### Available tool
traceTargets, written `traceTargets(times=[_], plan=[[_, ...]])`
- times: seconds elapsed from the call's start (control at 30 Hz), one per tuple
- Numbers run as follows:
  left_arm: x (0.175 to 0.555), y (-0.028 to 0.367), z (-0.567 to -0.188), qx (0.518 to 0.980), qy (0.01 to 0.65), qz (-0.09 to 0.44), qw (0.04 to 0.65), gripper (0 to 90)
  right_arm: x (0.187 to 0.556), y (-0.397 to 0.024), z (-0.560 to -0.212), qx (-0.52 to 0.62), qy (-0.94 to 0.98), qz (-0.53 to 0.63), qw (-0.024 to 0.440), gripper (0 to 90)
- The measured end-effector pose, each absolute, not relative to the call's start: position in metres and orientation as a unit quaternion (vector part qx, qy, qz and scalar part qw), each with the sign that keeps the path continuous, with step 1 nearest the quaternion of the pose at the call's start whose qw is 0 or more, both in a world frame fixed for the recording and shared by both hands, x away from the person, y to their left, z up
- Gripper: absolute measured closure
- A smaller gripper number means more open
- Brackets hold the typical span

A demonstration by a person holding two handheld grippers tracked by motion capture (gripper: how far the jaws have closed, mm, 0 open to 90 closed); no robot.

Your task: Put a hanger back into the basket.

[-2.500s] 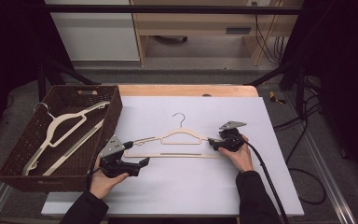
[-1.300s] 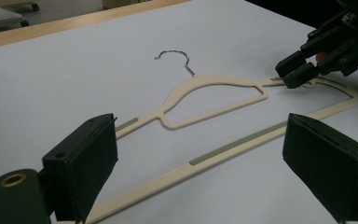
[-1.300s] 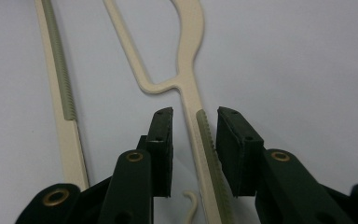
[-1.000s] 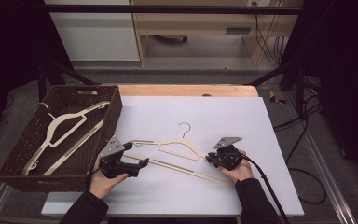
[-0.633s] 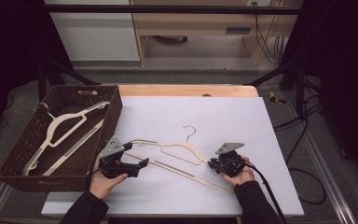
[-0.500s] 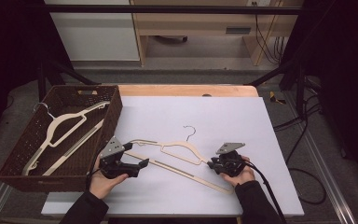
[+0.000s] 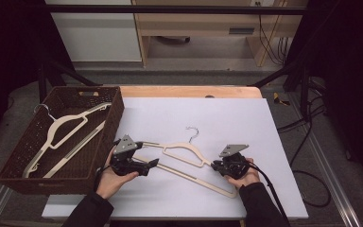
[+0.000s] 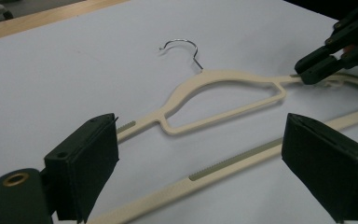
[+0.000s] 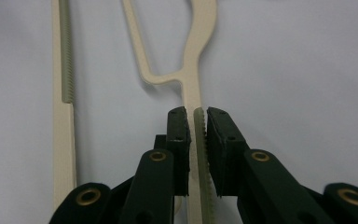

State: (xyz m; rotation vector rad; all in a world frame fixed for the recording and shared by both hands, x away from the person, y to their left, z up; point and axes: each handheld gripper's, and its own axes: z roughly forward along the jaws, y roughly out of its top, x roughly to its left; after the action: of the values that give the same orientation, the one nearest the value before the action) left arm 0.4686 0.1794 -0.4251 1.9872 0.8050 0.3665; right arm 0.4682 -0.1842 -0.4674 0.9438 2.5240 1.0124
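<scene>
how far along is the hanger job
Looks done: one cream hanger already lies in the wicker basket. In hand: the right gripper is clamped on one shoulder arm of the second hanger on the white table; its jaws have just been closing. The left gripper is open at the other end. Left: probably carrying it into the basket.

White worktop, one hanger, one basket

Your worktop point(image 7: 264, 127) is a white sheet over a wooden top whose far edge shows bare. A cream hanger point(image 7: 184, 153) with a metal hook lies flat near your edge, slanted. At the left end, a dark wicker basket point(image 7: 116, 111) sits partly over the side.
</scene>
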Motion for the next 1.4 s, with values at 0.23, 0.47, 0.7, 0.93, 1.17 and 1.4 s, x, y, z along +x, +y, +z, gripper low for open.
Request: traceTargets(times=[0.23, 0.47, 0.7, 0.93, 1.17, 1.4], plan=[[0.494, 0.154, -0.426, 0.816, 0.329, 0.143, 0.453, 13.1, 0.461, -0.183, -0.447, 0.317, 0.862, 0.367, 0.146, 80.0], [0.518, 0.125, -0.438, 0.842, 0.318, 0.134, 0.414, 17.4, 0.459, -0.182, -0.442, 0.309, 0.865, 0.367, 0.147, 80.0], [0.539, 0.109, -0.449, 0.855, 0.316, 0.133, 0.39, 23.2, 0.457, -0.182, -0.438, 0.302, 0.866, 0.37, 0.149, 80.0], [0.553, 0.1, -0.455, 0.875, 0.301, 0.125, 0.358, 32.7, 0.455, -0.182, -0.435, 0.301, 0.865, 0.372, 0.151, 80.0], [0.561, 0.094, -0.466, 0.89, 0.289, 0.111, 0.333, 42.6, 0.454, -0.182, -0.434, 0.298, 0.865, 0.374, 0.152, 80.0], [0.563, 0.094, -0.467, 0.893, 0.288, 0.111, 0.328, 61.3, 0.454, -0.182, -0.434, 0.298, 0.863, 0.379, 0.151, 80.0]])
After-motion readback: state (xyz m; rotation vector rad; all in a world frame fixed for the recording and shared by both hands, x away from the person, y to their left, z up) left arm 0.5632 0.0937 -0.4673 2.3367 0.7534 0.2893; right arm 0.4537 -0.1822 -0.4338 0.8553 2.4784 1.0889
